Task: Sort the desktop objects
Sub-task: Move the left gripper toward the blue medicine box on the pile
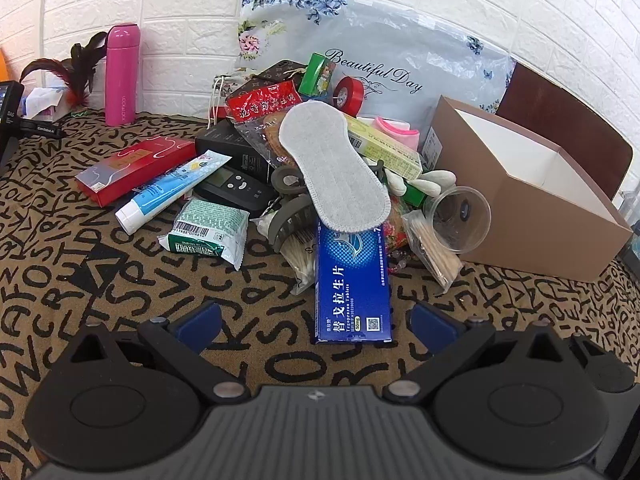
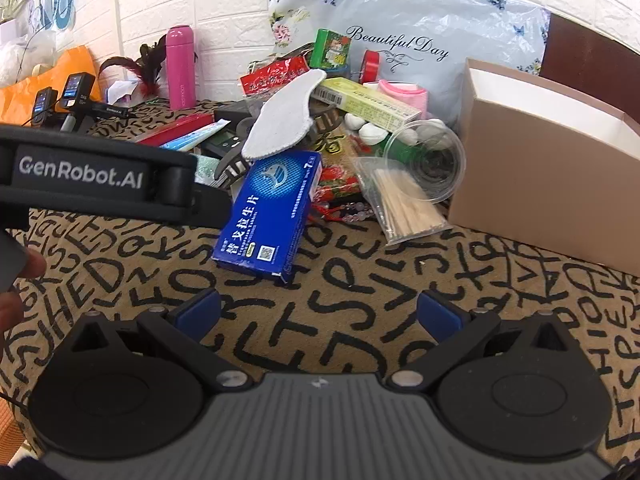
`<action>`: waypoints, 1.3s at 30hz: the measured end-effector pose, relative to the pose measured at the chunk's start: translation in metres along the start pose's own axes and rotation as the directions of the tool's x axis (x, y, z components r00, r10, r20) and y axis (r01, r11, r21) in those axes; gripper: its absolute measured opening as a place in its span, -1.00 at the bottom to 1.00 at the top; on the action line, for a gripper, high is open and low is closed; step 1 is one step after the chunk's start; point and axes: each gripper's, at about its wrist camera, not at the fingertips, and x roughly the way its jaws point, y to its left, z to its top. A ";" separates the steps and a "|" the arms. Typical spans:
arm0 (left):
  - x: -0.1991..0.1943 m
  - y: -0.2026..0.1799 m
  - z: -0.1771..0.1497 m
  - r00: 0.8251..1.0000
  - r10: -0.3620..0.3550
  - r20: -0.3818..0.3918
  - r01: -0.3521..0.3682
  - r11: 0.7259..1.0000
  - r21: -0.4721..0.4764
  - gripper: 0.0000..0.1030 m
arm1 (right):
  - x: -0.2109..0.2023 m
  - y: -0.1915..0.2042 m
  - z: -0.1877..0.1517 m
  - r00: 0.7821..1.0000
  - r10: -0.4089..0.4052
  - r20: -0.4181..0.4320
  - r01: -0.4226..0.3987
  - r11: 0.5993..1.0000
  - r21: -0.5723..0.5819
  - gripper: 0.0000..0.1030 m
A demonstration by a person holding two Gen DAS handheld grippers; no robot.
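Nearest the left wrist camera, at six o'clock, the left tongs [image 1: 316, 320] are spread wide and hold nothing, blue pads hovering over the lettered cloth on the surface [image 1: 120, 280]. The right tongs [image 2: 318, 314] are likewise spread and empty above the same cloth; at nine o'clock in that view the other tool's black body crosses the frame, marked "GenRobot.AI".

Just ahead at twelve o'clock lies the blue medicine box [image 1: 352, 284], printed with white Chinese characters, "50mg" and a QR code; its near end sits between the left pads without touching them. A grey insole [image 1: 334, 168] rests on its far end. At ten o'clock sit a green-and-white packet [image 1: 206, 232] with a barcode, a blue-and-white tube [image 1: 168, 192] and a red flat box [image 1: 134, 168]. At two o'clock a bag of wooden sticks [image 1: 434, 252] lies just beside a tipped clear plastic cup [image 1: 460, 218], which touches the open brown cardboard box [image 1: 540, 200].

Farther back, the pile holds a yellow-green carton [image 1: 384, 146], a red tape roll [image 1: 348, 94] and a small green box [image 1: 318, 74]. Against the brick wall leans a floral bag [image 1: 400, 40] reading "Beautiful Day", and at eleven o'clock stands a pink bottle [image 1: 122, 74]; its small lettering is unclear.
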 end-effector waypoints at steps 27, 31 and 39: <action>0.013 0.000 0.001 0.999 -0.001 -0.039 0.001 1.000 -0.004 1.00 | 0.010 0.000 0.001 1.000 0.018 -0.020 -0.018 1.000 0.007 0.97; 0.014 0.002 0.001 0.999 -0.004 -0.045 0.003 1.000 -0.004 1.00 | 0.011 0.001 0.001 1.000 0.020 -0.021 -0.020 1.000 0.009 0.97; 0.019 0.005 0.001 0.998 -0.006 -0.057 0.006 1.000 -0.008 1.00 | 0.016 0.002 0.000 0.999 0.028 -0.032 -0.028 0.999 0.015 0.97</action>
